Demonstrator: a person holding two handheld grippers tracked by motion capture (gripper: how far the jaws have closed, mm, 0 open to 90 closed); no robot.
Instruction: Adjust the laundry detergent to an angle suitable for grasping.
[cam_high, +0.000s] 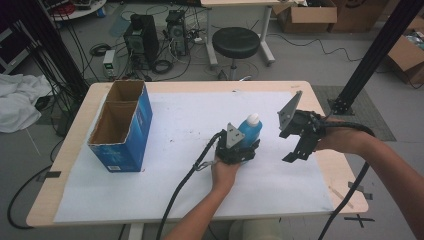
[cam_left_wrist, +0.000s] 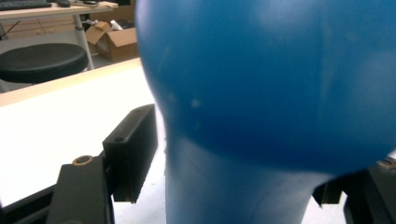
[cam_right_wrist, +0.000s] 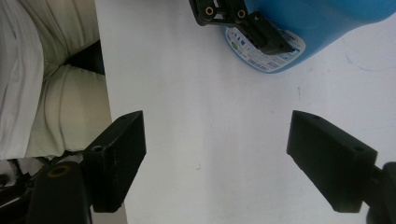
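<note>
A blue bottle (cam_high: 247, 132) with a white cap (cam_high: 253, 119) stands upright near the middle of the white sheet. My left gripper (cam_high: 246, 145) reaches around its lower body from the near side. In the left gripper view the bottle (cam_left_wrist: 261, 84) sits between the two black jaws, and a thin gap shows beside the left pad (cam_left_wrist: 133, 151). My right gripper (cam_high: 292, 154) hovers to the right of the bottle, apart from it, and points down at the table. Its jaws (cam_right_wrist: 217, 140) stand wide open over bare white sheet. The right gripper view also takes in the bottle's labelled base (cam_right_wrist: 280, 51) and the left gripper (cam_right_wrist: 243, 23).
An open blue cardboard box (cam_high: 122, 125) with two compartments stands at the table's left. The white sheet (cam_high: 165, 185) covers most of the wooden table (cam_high: 55, 165). A black stool (cam_high: 235, 42) and computer gear stand beyond the far edge. A black frame post (cam_high: 372, 55) rises at the right.
</note>
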